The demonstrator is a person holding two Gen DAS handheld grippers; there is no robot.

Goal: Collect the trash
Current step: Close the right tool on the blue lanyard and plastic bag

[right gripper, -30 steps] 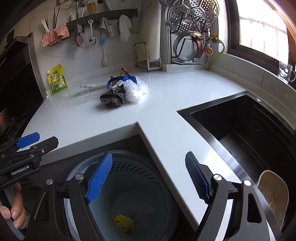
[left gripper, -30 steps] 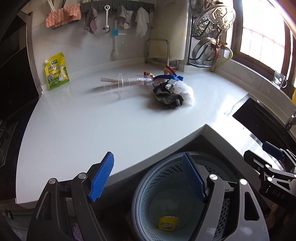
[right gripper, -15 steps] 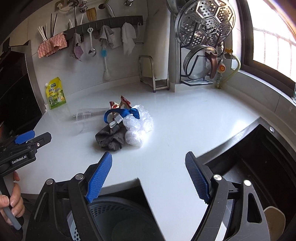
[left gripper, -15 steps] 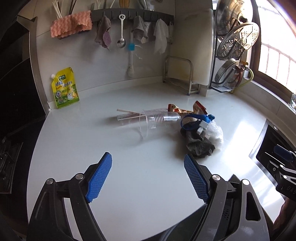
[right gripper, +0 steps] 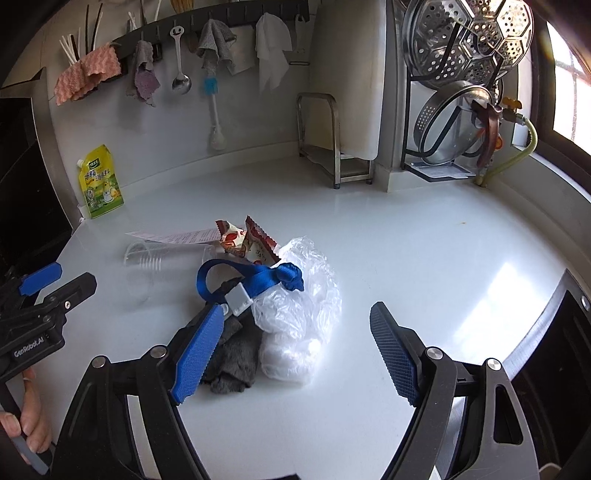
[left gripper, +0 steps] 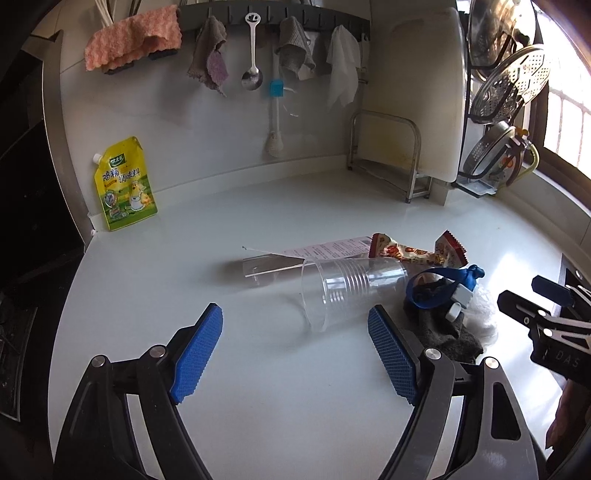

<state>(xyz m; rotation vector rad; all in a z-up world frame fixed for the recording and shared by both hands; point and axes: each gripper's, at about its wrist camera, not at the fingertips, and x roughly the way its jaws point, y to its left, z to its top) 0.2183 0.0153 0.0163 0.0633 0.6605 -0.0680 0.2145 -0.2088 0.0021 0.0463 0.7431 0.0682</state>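
Observation:
A heap of trash lies on the white counter [left gripper: 258,369]. It holds a clear plastic cup [left gripper: 351,291] on its side, a red snack wrapper [left gripper: 413,253], a paper slip [left gripper: 325,251], a blue strap [right gripper: 251,277], a dark grey rag [right gripper: 236,358] and a crumpled clear bag [right gripper: 299,306]. My left gripper [left gripper: 295,354] is open, just short of the cup's mouth, with nothing between its pads. My right gripper [right gripper: 295,350] is open over the rag and the bag, touching neither.
A yellow seasoning pouch [left gripper: 123,184] leans on the back wall. Cloths, a spoon and a brush hang from a rail [right gripper: 207,29]. A cutting board in its metal stand [right gripper: 343,92] and a rack of steamer trays [right gripper: 465,74] stand at the back right. A dark sink [right gripper: 554,350] opens at the right.
Both grippers have moved forward from over the grey bin to above the counter, close to the trash heap. The bin has dropped out of both views.

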